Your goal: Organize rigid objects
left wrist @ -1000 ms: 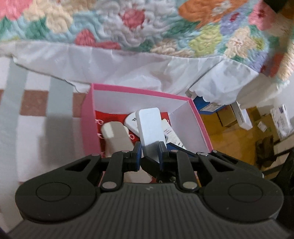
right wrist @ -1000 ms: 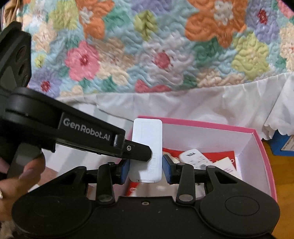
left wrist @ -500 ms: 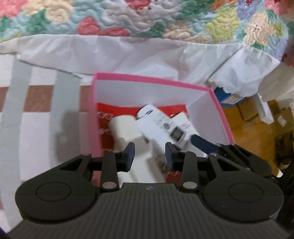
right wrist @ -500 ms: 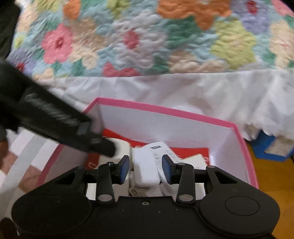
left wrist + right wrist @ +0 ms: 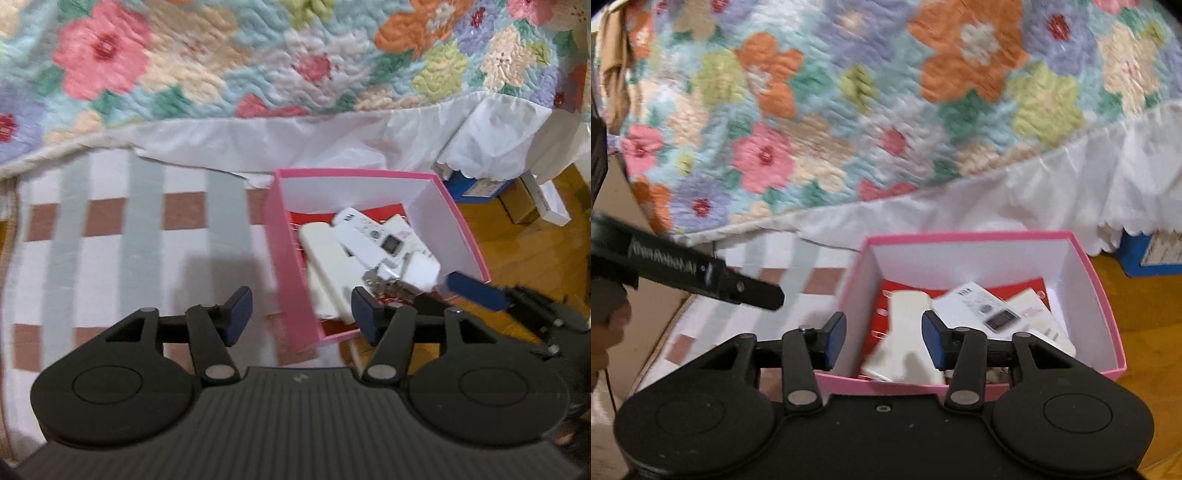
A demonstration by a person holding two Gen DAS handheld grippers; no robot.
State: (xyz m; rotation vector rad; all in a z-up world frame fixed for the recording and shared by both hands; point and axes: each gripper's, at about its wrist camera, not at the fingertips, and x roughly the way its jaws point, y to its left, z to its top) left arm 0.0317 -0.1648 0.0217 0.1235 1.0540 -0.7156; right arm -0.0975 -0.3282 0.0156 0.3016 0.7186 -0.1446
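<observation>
With both the left gripper (image 5: 301,314) and right gripper (image 5: 884,340) just opened and empty, and the white remotes (image 5: 988,314) lying inside the pink box (image 5: 1108,314), lift clear without clipping its rim.

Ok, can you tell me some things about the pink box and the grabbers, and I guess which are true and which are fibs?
1. The box is pink outside and white inside. True.
2. The left gripper is squeezing a remote. False: its jaws stand open with nothing between the pads; they have just been opening.
3. White remotes lie inside the box. True.
4. The box is empty. False: several white things lie in it on a red bottom.
5. The right gripper holds nothing. True: its jaws are open above the box and have just been opening.
6. The quilt behind the box is plain blue. False: it has big colourful flowers.
</observation>
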